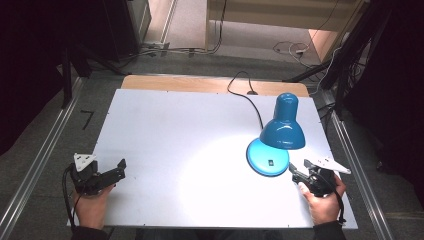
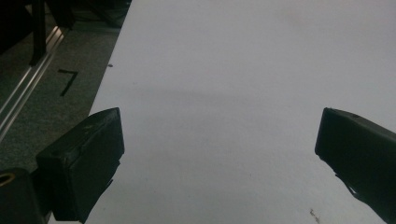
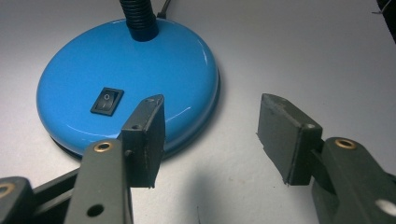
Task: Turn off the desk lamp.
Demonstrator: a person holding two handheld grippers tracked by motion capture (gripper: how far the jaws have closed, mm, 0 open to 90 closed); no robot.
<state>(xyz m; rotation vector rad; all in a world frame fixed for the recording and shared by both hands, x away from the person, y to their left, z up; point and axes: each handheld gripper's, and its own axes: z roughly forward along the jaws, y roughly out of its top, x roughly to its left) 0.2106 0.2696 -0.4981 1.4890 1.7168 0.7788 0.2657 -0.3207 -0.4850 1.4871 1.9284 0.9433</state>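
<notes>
Both sets of jaws open and empty, the right gripper (image 3: pixel 210 140) nears the glossy blue desk lamp's (image 1: pixel 280 131) black rocker switch (image 3: pixel 107 101), seemingly preparing to press it.

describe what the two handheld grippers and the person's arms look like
Both are black two-jaw tools. The left gripper carries a grey three-cornered plate with dark dots, and a black cable loops from it; its jaws end in blocky matte black pads. The right gripper has a similar plate; its flat rectangular pads sit on arms with brass-coloured rivets. Dark sleeves cover both wrists.
</notes>
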